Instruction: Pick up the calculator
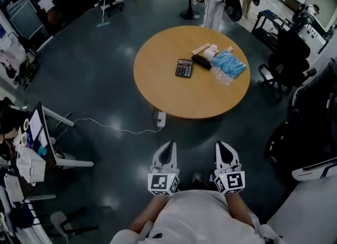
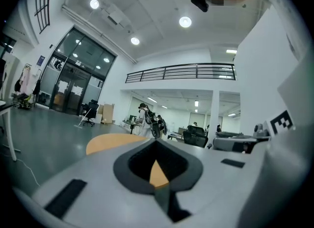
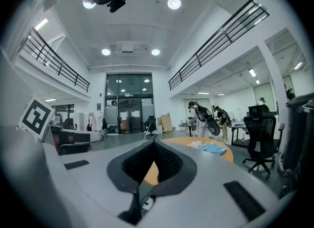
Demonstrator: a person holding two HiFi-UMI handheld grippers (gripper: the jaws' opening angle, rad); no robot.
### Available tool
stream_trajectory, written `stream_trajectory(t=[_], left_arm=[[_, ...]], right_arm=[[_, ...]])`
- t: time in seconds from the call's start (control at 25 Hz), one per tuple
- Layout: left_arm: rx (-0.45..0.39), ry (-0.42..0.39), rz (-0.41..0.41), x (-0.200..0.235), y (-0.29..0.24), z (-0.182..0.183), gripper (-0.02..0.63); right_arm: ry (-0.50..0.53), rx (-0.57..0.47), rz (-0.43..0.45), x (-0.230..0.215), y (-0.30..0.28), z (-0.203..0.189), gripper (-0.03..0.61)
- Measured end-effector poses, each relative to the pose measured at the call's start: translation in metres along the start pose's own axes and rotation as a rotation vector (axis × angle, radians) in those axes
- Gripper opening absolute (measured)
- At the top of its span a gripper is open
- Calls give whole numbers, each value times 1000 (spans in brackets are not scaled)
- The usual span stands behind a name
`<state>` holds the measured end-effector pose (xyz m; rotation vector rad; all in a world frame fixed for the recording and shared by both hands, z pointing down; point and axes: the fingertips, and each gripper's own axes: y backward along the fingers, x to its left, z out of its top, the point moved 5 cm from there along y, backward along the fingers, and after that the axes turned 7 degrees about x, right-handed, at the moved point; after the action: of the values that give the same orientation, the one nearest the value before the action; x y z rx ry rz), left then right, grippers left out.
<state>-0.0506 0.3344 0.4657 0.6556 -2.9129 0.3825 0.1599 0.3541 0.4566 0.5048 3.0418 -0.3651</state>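
Not started: my left gripper [image 1: 169, 146] and right gripper [image 1: 221, 146] are both pressed together, empty, well short of the table [image 1: 174, 101], calculator [image 1: 184, 68] lying untouched near its middle (approach, grasp, lift all left).

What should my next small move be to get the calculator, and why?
Probably step toward the round table and carry the left tongs out toward the calculator, opening them on the way. Both the left tongs and the right tongs are shut, empty and close to the body, well short of the table's near edge, so nothing can be grasped from here.
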Motion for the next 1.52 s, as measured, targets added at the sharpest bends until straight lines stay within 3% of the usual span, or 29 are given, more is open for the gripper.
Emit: stream_trajectory(t=[0.4, 0.56, 0.8, 1.12, 1.52], left_arm=[[-19, 1, 94, 10, -25, 0, 6], [-10, 18, 104, 23, -45, 5, 6], [-29, 12, 48, 64, -127, 24, 6], [-27, 1, -131, 120, -248, 69, 6], [12, 39, -148, 156, -337, 91, 6]], right_arm=[[18, -1, 65, -37, -25, -1, 15], [-19, 1, 68, -47, -50, 1, 15], [-19, 7, 77, -59, -131, 3, 15], [-2, -10, 20, -71, -253, 31, 15], [-31, 28, -5, -112, -352, 48, 15]])
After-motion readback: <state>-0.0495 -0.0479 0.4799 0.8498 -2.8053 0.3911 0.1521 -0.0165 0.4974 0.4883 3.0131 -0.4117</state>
